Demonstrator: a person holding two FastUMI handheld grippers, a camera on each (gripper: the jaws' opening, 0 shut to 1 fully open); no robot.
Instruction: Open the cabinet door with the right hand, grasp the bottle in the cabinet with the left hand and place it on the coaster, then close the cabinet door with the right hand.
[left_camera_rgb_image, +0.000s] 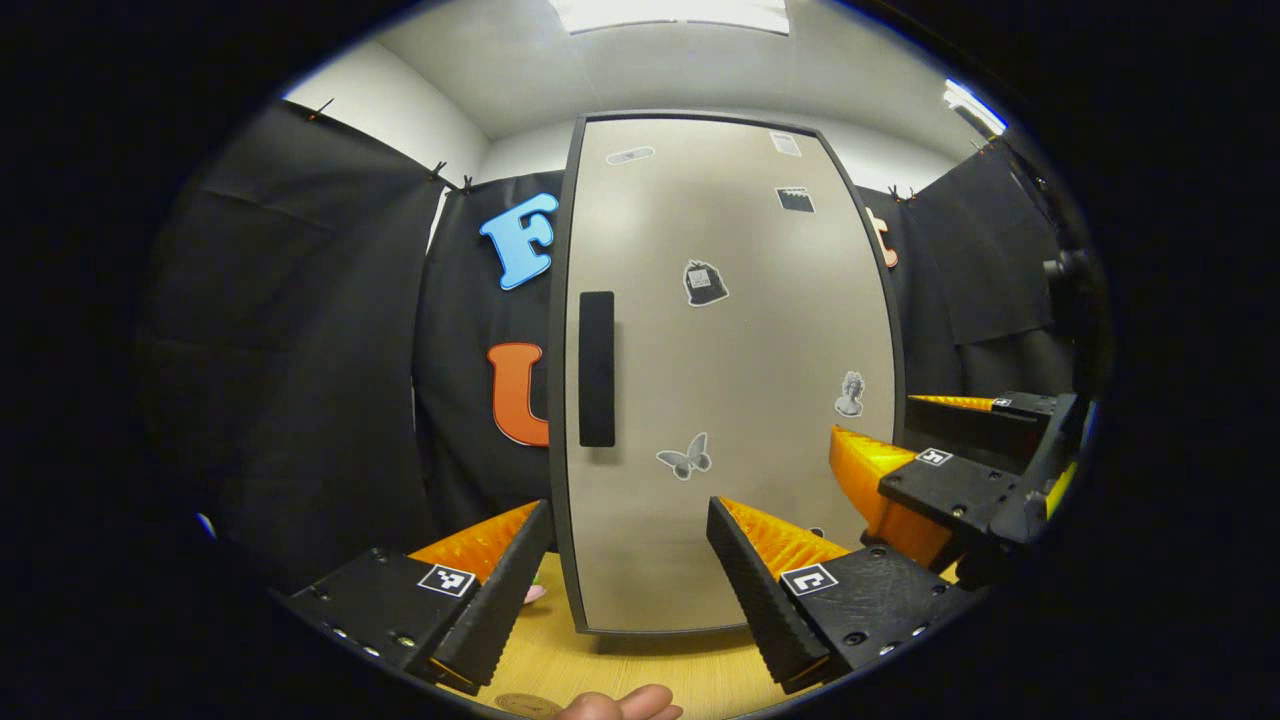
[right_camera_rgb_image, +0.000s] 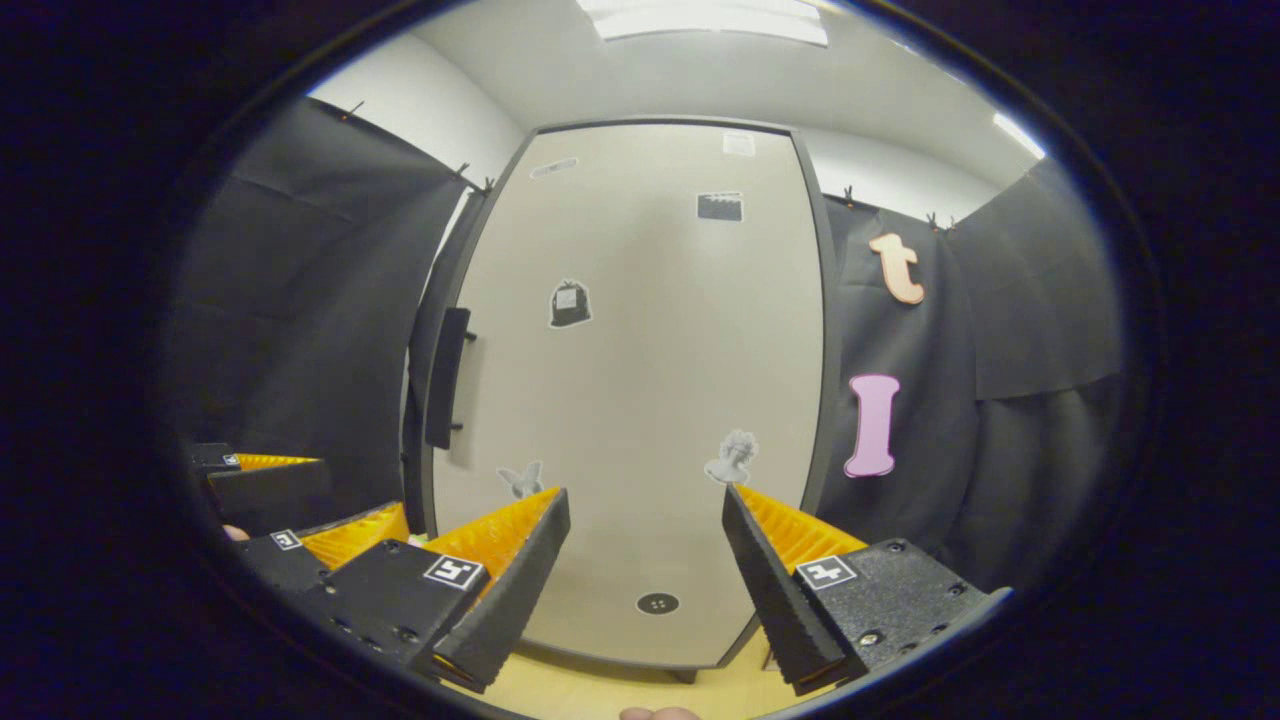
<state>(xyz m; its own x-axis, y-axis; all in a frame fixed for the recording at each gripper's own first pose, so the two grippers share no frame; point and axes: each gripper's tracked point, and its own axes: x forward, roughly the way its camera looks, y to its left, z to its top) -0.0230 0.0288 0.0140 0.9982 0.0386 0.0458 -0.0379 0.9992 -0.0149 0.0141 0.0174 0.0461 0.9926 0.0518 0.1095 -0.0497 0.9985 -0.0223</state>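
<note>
A tall cabinet stands on the wooden table, and its grey door (left_camera_rgb_image: 740, 400) is closed and covers whatever is inside. The door's black vertical handle (left_camera_rgb_image: 597, 368) runs along its left edge, and it also appears in the right gripper view as the handle (right_camera_rgb_image: 447, 365). My left gripper (left_camera_rgb_image: 630, 560) is open and empty, close in front of the door's lower part. My right gripper (right_camera_rgb_image: 645, 560) is open too, facing the door (right_camera_rgb_image: 640, 400) with nothing between its fingers. A brownish round disc (left_camera_rgb_image: 527, 705), which looks like the coaster, lies at the table's near edge.
Beside the left gripper, the right gripper (left_camera_rgb_image: 875, 415) hovers at the cabinet's right side. The left gripper (right_camera_rgb_image: 355, 485) sits low at the left. Black cloth walls close in both sides. A small pink object (left_camera_rgb_image: 535, 593) lies by the cabinet's foot. A fingertip (left_camera_rgb_image: 625, 705) pokes in at the bottom.
</note>
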